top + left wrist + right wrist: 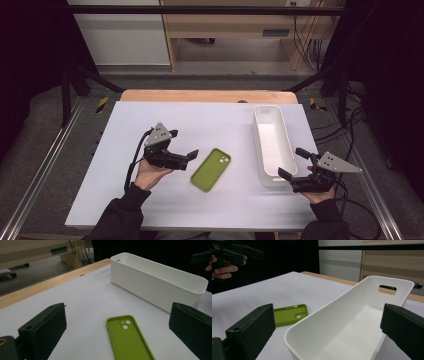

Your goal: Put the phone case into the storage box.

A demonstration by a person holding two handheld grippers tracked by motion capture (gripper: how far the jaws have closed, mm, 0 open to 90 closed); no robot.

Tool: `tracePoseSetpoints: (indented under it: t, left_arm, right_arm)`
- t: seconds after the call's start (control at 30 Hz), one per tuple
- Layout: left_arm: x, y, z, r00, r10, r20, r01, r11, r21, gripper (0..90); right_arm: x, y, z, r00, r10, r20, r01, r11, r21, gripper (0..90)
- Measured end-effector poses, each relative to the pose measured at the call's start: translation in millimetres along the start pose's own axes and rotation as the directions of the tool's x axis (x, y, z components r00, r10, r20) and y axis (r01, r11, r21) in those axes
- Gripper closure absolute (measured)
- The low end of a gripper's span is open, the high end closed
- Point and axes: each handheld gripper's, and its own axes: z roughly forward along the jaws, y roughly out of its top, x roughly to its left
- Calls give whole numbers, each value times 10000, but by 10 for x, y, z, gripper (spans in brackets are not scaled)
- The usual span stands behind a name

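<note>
A green phone case (211, 169) lies inner side up on the white table cover, camera cutout toward the far side. My left gripper (184, 144) is open just left of it, its jaws wide apart and holding nothing. In the left gripper view the case (130, 340) lies on the table ahead of the open left gripper (118, 308). A long white bin (272, 142) stands empty to the right. My right gripper (293, 163) is open at the bin's near end. In the right gripper view the bin (352, 312) sits between the jaws of the right gripper (328, 307), and the case (288, 313) lies beyond to the left.
The white cover (150, 200) spans the wooden table (210, 95), with open surface at the front and far left. Metal rails run along both sides. Shelving and cables stand beyond the far edge.
</note>
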Motion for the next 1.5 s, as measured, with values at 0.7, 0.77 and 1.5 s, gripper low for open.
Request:
tracePoseSetpoints:
  t: [0.7,0.77,1.5]
  left_arm:
    - [-17,8,300,10000,-58,-1,58,9979,649,8]
    - [-21,-3,336,10000,-24,28,22,9973,736,8]
    - [-35,-111,678,9999,80,-131,-57,9856,1691,8]
  right_arm:
    - [-2,0,-4,10000,-16,-13,16,10000,-14,1]
    - [-1,0,-2,10000,-19,-25,19,10000,-7,1]
    - [-1,0,-5,10000,-19,-7,19,10000,17,1]
